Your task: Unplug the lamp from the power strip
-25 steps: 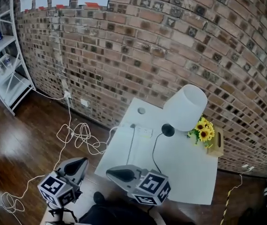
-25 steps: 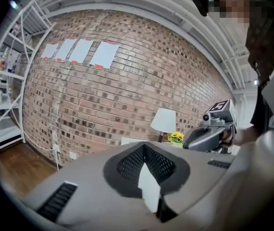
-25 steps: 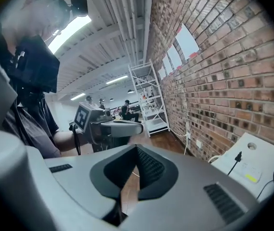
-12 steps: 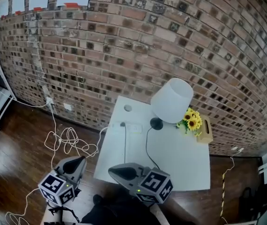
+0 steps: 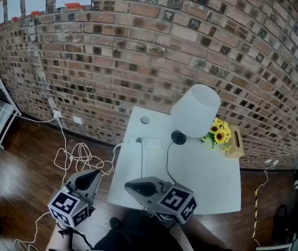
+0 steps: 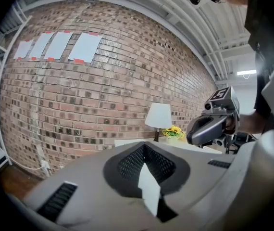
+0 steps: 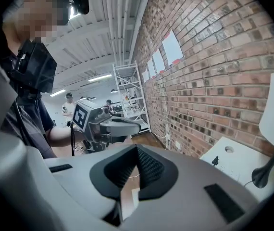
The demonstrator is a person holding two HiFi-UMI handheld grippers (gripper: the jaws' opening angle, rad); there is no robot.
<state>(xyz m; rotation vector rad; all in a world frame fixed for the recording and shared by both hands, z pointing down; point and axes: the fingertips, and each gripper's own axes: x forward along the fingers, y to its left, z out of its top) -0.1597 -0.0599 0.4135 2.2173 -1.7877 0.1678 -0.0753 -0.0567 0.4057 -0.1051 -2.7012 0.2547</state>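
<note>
Here, both grippers are held low by the near edge of the tabletop [image 5: 206, 182], well apart from the lamp [image 5: 196, 111]. The left gripper [image 5: 94, 175] (jaws shut, nothing betw. them) is held just off the near-left corner, over the floor. The right gripper [image 5: 130, 186], likewise closed & empty, is held over the near edge. The power strip [image 5: 151, 143] is laid by the far-left corner, w/ a black plug [image 5: 138, 139] seated at its left end. The lamp is stood near the far edge, sunflowers [image 5: 218, 131] just beside it on the right.
</note>
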